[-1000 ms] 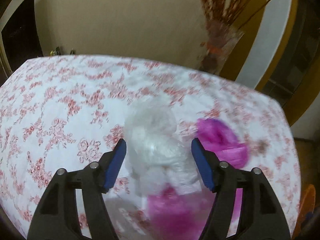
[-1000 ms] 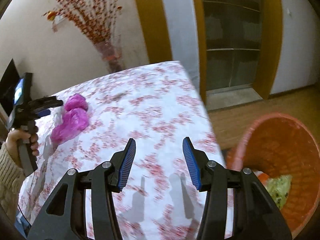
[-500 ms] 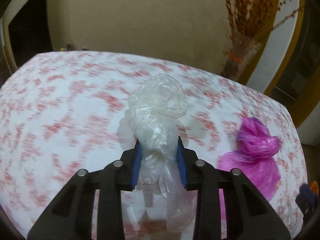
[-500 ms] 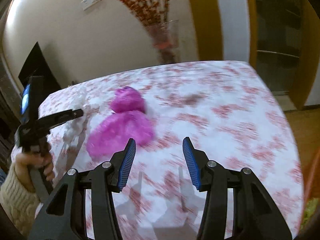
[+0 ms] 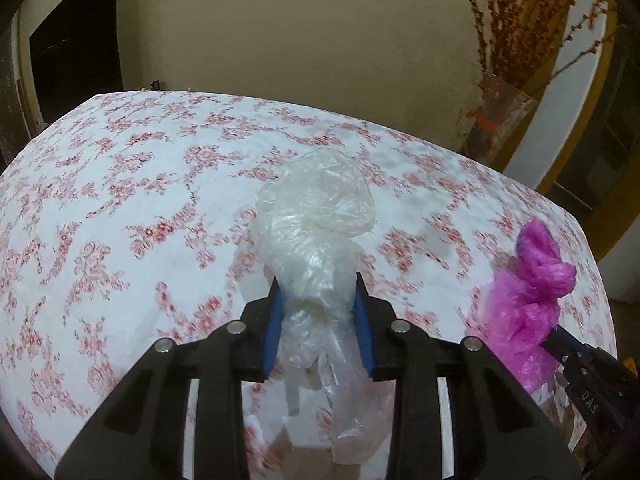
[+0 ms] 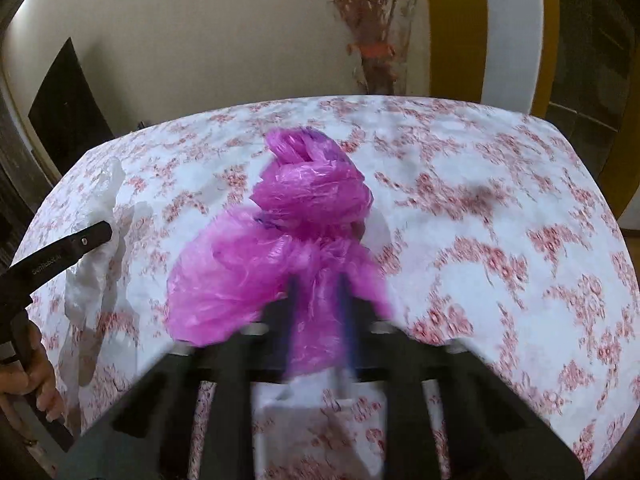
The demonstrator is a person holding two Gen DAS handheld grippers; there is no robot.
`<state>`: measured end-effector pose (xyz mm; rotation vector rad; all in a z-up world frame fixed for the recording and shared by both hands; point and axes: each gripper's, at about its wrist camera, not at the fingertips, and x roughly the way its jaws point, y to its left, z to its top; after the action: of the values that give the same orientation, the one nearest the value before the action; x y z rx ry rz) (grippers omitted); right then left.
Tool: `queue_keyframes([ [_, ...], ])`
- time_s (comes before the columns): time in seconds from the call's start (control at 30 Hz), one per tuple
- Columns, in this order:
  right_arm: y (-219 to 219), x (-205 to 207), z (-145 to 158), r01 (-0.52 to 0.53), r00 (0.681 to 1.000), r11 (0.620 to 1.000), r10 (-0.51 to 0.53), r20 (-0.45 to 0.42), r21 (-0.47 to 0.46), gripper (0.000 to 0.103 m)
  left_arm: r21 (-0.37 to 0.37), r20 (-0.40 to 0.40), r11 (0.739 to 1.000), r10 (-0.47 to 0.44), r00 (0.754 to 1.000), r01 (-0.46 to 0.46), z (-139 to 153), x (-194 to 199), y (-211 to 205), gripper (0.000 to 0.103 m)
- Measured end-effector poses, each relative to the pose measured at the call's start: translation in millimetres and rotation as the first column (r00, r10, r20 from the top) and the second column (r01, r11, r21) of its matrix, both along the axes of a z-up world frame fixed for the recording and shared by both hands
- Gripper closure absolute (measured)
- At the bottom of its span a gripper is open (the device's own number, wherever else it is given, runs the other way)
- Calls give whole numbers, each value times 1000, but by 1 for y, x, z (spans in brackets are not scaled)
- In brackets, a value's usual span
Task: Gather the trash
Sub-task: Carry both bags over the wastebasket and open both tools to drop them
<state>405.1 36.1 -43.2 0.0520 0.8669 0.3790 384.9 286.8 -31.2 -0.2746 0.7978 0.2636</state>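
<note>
Above the table (image 5: 120,200) with its red-flowered cloth, the left gripper (image 5: 319,320) reaches forward and slightly down, its blue-padded fingers (image 5: 272,328) closed on the lower part of a crumpled clear plastic bag (image 5: 316,220); the bag's bulk puffs up beyond the fingertips and a loose tail hangs below them. The right gripper (image 6: 318,308) points the same way from the other side, and its fingers, blurred in its own view, are clamped on the neck of a bunched pink plastic bag (image 6: 280,240), whose knotted top stands ahead of the tips and whose fuller part bulges to the left. The left wrist view shows the pink bag (image 5: 528,292) at its right edge with the dark tip of the right gripper against it, and a glass vase (image 5: 496,120) of dry red twigs beyond the far corner of the table. The right wrist view shows what the other cannot: the person's left hand (image 6: 24,376) wrapped around the left gripper's handle at the lower left, with the clear bag (image 6: 100,240) drooping beside that gripper's dark finger, and the vase (image 6: 374,44) straight ahead against the cream wall (image 6: 200,40).
</note>
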Motion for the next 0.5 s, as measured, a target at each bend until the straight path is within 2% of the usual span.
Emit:
queue_keyframes([
  [0.3,-99,-54,30,146,987,989,-148,66,37,100,-10,32,994,-106,994,106,17,-24,-50,71],
  [0.5,-165,-108,63,243,957,968,-249,149,57,100,-9,69,980,-196,978,197,38,-49,-97,70],
])
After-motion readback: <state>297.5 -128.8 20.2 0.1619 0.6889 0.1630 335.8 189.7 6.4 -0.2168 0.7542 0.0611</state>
